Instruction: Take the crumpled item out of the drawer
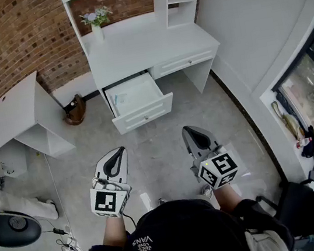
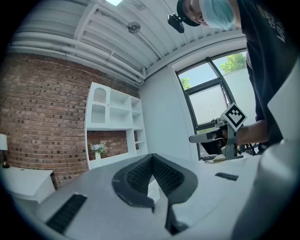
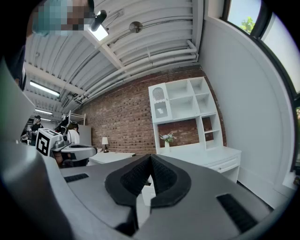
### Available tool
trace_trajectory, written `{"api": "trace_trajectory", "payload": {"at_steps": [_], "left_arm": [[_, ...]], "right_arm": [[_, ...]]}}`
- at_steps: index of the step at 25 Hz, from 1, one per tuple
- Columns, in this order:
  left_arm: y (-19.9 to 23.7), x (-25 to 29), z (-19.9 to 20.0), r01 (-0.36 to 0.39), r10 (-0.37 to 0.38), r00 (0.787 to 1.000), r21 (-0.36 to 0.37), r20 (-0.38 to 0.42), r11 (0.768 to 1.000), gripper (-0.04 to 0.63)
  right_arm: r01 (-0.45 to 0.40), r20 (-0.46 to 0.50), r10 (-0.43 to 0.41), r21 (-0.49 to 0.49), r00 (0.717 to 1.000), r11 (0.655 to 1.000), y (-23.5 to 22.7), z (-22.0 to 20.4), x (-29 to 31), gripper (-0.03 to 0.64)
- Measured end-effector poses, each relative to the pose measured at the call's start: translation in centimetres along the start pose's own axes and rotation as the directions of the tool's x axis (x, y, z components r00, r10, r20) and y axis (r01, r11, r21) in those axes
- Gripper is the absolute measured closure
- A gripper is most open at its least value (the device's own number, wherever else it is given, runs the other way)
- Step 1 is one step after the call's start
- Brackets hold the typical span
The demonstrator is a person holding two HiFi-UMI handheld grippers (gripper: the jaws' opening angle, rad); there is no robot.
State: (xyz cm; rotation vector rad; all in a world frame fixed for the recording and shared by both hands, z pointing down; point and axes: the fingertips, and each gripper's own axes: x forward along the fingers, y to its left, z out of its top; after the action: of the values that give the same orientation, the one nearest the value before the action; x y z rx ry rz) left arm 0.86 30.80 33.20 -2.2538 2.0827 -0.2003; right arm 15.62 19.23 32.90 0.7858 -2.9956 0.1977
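Note:
The white desk [image 1: 150,46] stands against the brick wall, and its left drawer [image 1: 144,117] is pulled open. Inside, near the drawer's back left corner, lies a small pale bluish item [image 1: 116,99], too small to make out. Both grippers hang over the grey floor, well short of the drawer. My left gripper [image 1: 119,152] is shut with nothing in it, and the left gripper view shows its jaws [image 2: 151,158] closed, pointing towards the desk. My right gripper [image 1: 188,129] is also shut and empty, with its jaws [image 3: 150,158] closed.
A second white table [image 1: 13,112] stands at the left, with a brown bag [image 1: 75,110] on the floor beside it. A vase of flowers [image 1: 96,20] sits on the desk. A black chair [image 1: 11,228] and cables [image 1: 66,242] lie at lower left. Windows line the right wall.

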Motion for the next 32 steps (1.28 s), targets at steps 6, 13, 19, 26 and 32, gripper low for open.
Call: {"api": "trace_trajectory", "payload": {"at_steps": [6, 13, 19, 26, 32], "left_arm": [[0.4, -0.2, -0.1, 0.014, -0.014, 1.000, -0.005, 0.007, 1.000, 0.589], [0.9, 0.0, -0.6, 0.047, -0.046, 0.999, -0.022, 0.008, 0.999, 0.589], [1.5, 1.5, -1.9, 0.054, -0.054, 0.999, -0.063, -0.002, 0.997, 0.588], [4.1, 5.8, -3.6, 0.026, -0.028, 0.999, -0.089, -0.021, 0.996, 0.586], [7.1, 11.5, -3.8, 0.004, -0.009, 0.998, -0.080, -0.062, 0.997, 0.522]], "right_arm": [[0.004, 0.003, -0.004, -0.008, 1.000, 1.000, 0.7, -0.1, 0.5, 0.618], [0.027, 0.001, -0.027, 0.007, 1.000, 1.000, 0.9, -0.1, 1.1, 0.618], [0.036, 0.008, -0.036, 0.034, 0.999, 0.999, -0.4, -0.5, 2.3, 0.617], [0.029, -0.016, -0.029, 0.037, 0.999, 0.999, -4.0, -1.4, 6.5, 0.599], [-0.001, -0.046, 0.004, 0.063, 0.999, 0.998, -8.5, -1.7, 11.8, 0.535]]}}
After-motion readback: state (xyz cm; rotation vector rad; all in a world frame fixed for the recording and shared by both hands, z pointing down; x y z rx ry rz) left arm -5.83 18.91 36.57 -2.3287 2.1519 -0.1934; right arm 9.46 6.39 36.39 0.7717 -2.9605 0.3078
